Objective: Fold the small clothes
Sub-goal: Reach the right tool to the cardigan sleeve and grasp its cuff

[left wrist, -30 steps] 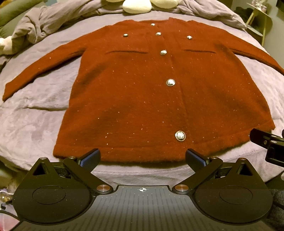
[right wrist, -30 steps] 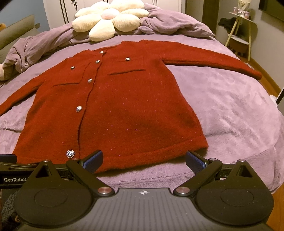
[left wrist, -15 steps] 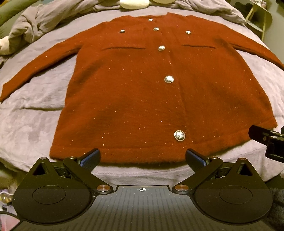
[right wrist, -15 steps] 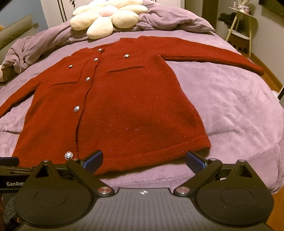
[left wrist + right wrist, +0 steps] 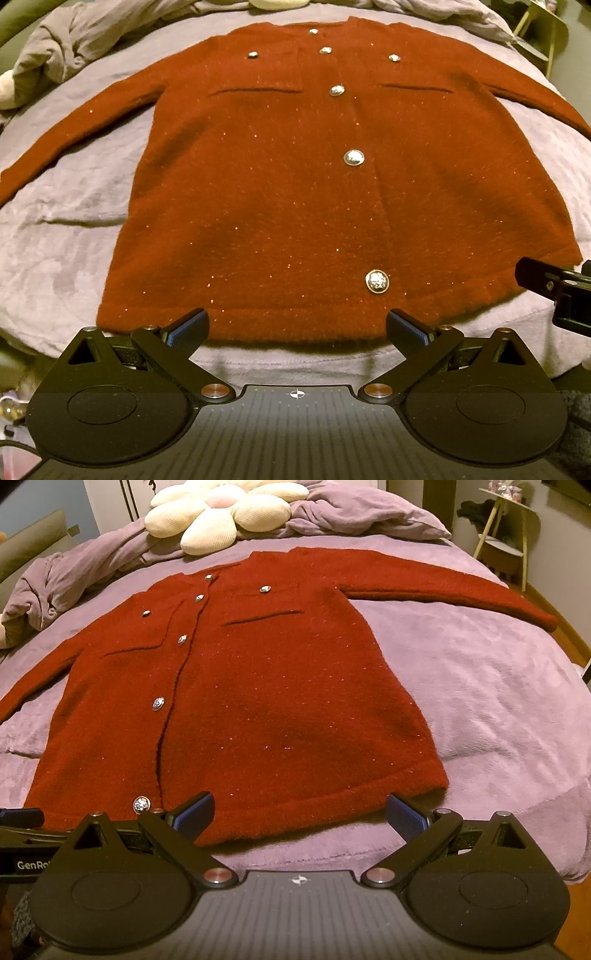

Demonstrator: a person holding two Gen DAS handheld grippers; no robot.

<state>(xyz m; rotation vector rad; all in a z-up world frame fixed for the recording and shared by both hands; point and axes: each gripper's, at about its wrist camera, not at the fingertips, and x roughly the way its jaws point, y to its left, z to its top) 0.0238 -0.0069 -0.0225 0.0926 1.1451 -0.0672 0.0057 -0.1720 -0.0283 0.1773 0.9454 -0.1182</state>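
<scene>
A small red buttoned cardigan (image 5: 280, 192) lies flat, front up, on a purple blanket (image 5: 66, 229), sleeves spread to both sides. It also shows in the right wrist view (image 5: 280, 701). My left gripper (image 5: 297, 326) is open and empty, just above the middle of the bottom hem. My right gripper (image 5: 300, 810) is open and empty, over the hem's right half. The right gripper's body shows at the right edge of the left wrist view (image 5: 557, 291).
A cream flower-shaped cushion (image 5: 221, 513) and a rumpled purple duvet (image 5: 354, 517) lie at the far end of the bed. A small side table (image 5: 506, 546) stands at the far right. The bed's near edge (image 5: 517, 849) drops off below the hem.
Both grippers have moved forward toward the cardigan's bottom hem, which now lies closer to the fingertips. Both stay open.
</scene>
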